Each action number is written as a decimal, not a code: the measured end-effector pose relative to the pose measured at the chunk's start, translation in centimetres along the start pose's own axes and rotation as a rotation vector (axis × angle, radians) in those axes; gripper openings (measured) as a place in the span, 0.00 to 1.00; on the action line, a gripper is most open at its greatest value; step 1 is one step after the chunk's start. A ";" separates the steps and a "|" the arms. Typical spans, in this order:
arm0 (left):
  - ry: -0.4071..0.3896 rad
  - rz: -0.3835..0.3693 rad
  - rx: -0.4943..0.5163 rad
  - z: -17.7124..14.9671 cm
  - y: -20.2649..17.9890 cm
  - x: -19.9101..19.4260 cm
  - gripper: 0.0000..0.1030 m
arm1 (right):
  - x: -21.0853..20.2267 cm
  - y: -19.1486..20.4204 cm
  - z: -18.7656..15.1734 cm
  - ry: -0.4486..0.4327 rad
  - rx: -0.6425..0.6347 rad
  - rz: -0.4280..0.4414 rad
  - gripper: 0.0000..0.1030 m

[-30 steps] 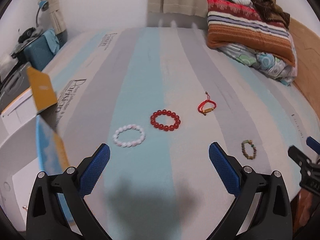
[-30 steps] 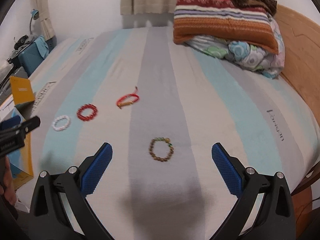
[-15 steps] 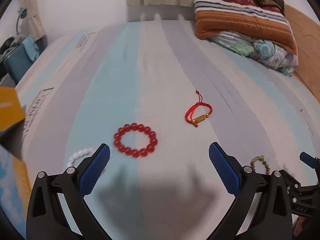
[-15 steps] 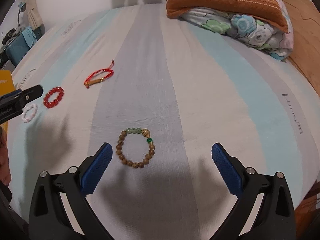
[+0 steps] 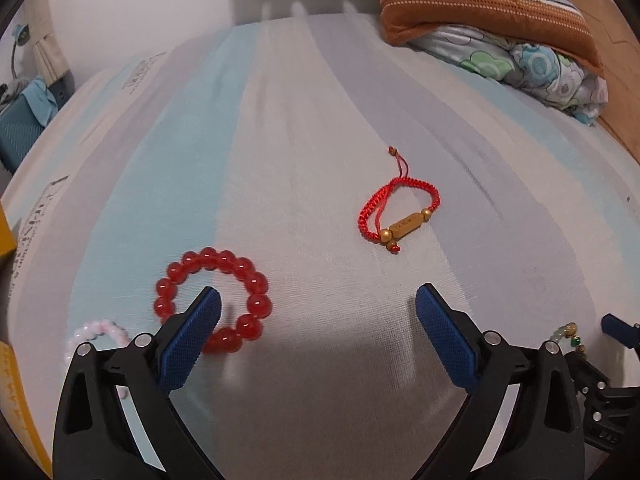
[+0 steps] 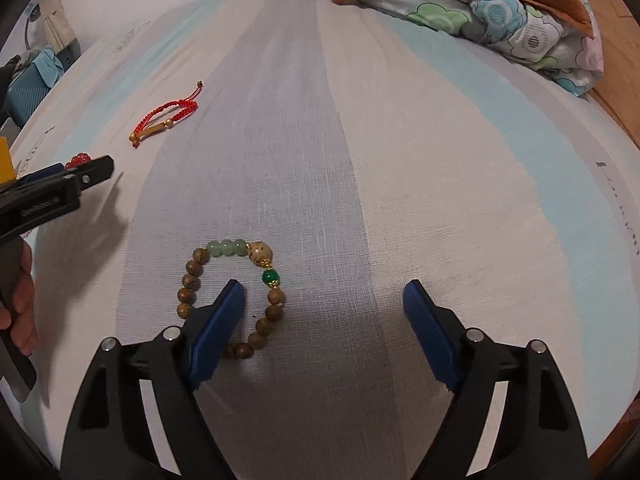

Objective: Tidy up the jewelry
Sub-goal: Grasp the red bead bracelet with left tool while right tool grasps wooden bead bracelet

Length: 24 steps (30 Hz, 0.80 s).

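My left gripper (image 5: 318, 300) is open and low over the striped bedsheet. Its left finger (image 5: 192, 330) sits inside the ring of the red bead bracelet (image 5: 256, 284). A white bead bracelet (image 5: 96, 330) lies just left of it, partly hidden. A red cord bracelet with a gold tube (image 5: 400, 212) lies ahead. My right gripper (image 6: 324, 296) is open, its left finger (image 6: 218, 330) inside the brown wooden bead bracelet with green beads (image 6: 192, 276). That bracelet also shows in the left wrist view (image 5: 568, 334). The red cord bracelet (image 6: 166, 118) lies far left in the right wrist view.
Folded striped and floral blankets (image 5: 500, 28) are piled at the bed's far right by the wooden bed frame (image 5: 616, 92). A yellow box edge (image 5: 8, 224) shows at the left. A blue case (image 6: 24, 92) stands beside the bed. The left gripper (image 6: 52, 190) shows in the right wrist view.
Both grippers have moved forward and down to the sheet. The left one has reached the red bead bracelet and the right one the brown bead bracelet. Both stay open.
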<state>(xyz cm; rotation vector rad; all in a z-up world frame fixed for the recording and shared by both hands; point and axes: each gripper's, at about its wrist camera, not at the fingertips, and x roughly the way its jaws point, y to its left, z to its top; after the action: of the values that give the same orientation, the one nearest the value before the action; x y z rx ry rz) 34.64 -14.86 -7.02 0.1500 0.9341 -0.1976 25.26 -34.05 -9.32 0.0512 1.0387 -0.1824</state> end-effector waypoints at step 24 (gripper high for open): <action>0.024 0.014 -0.066 -0.5 1.9 1.1 0.51 | -0.1 0.8 0.2 0.001 -0.033 0.019 0.34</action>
<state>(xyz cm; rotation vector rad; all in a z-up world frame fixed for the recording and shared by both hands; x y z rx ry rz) 35.36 -13.01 -8.14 0.0982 0.9624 -0.1522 25.52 -33.28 -9.17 0.0313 1.0419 -0.1485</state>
